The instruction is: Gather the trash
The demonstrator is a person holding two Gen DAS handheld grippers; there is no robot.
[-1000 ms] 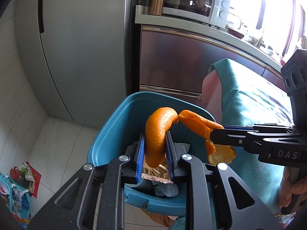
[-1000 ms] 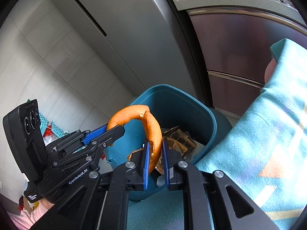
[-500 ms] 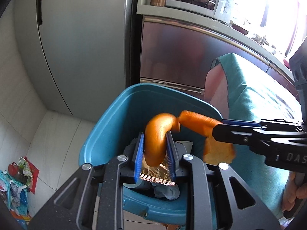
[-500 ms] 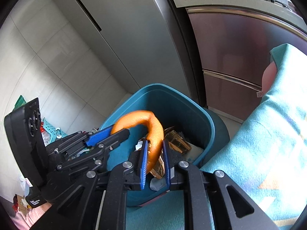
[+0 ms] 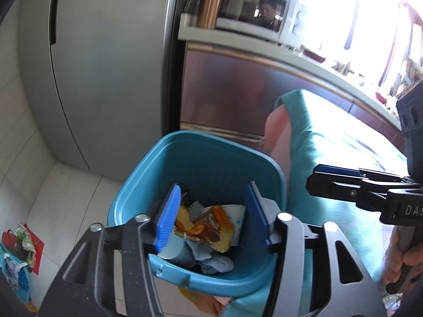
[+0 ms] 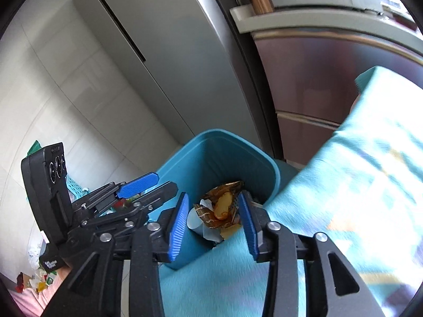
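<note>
A blue trash bin (image 5: 148, 185) stands on the floor beside the table; it also shows in the right wrist view (image 6: 267, 169). Orange peel (image 5: 194, 228) lies inside it among a brown wrapper (image 5: 207, 233), tissue and a paper cup; the peel also shows in the right wrist view (image 6: 223, 203). My left gripper (image 5: 214, 216) is open and empty above the bin's near rim. My right gripper (image 6: 215, 220) is open and empty above the bin. The right gripper shows from the side in the left wrist view (image 5: 343, 179), and the left gripper in the right wrist view (image 6: 142, 187).
A teal cloth (image 5: 330, 142) covers the table right of the bin. A grey fridge (image 5: 105, 52) and steel cabinet (image 5: 238, 92) stand behind, with a microwave (image 5: 251, 15) on the counter. Litter (image 5: 18, 243) lies on the tiled floor at left.
Both grippers opened and let go of the long orange peel they held together. The peel dropped into the bin. Both grippers now hang empty over it.
</note>
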